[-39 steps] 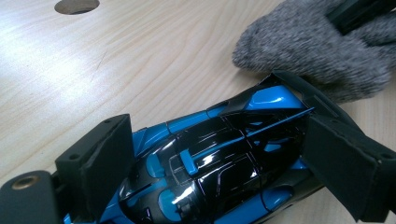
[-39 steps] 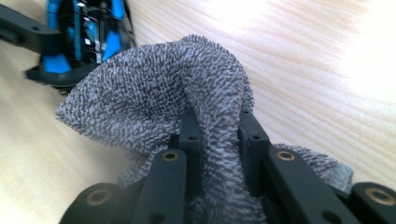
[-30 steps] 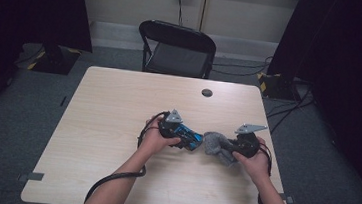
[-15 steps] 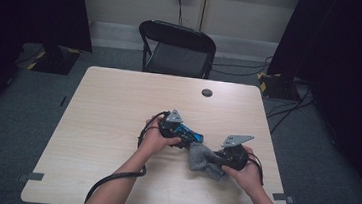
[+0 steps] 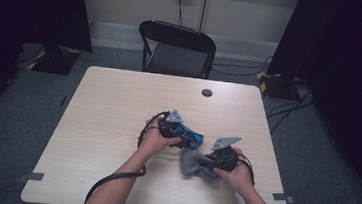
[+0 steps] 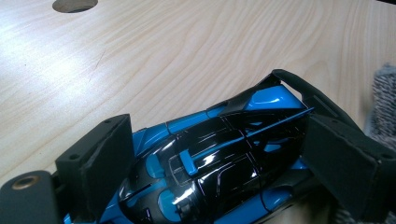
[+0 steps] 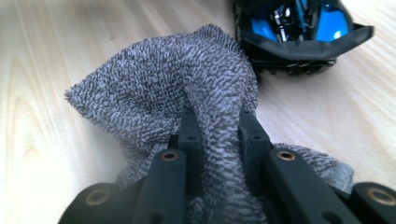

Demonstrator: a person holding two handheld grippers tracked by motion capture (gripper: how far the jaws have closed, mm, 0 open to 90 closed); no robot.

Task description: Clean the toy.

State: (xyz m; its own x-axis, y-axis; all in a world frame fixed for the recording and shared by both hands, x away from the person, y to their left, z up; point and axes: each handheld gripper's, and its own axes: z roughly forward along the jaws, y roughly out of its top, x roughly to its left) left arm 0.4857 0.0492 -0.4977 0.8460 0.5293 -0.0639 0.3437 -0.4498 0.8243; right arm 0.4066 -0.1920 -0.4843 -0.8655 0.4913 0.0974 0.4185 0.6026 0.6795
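Observation:
A blue and black toy race car (image 6: 224,154) lies on the wooden table (image 5: 118,106), and my left gripper (image 6: 219,158) is shut on its body, one jaw on each side. In the high view the toy race car (image 5: 190,135) sits near the table's middle right with my left gripper (image 5: 176,129) over it. A grey terry cloth (image 7: 163,88) is bunched between the jaws of my right gripper (image 7: 218,133), which is shut on it. The grey terry cloth (image 5: 192,162) rests on the table just in front of the car's rear wing (image 7: 303,44), with my right gripper (image 5: 208,162) beside it.
A round cable hole (image 5: 207,92) sits near the table's far edge. A black folding chair (image 5: 176,49) stands behind the table. Dark curtains hang at both sides. Cables trail from both grippers across the table's near part.
My right gripper has moved toward the person and leftward with the cloth, from beside the car to just in front of it. The left gripper and car have stayed put.

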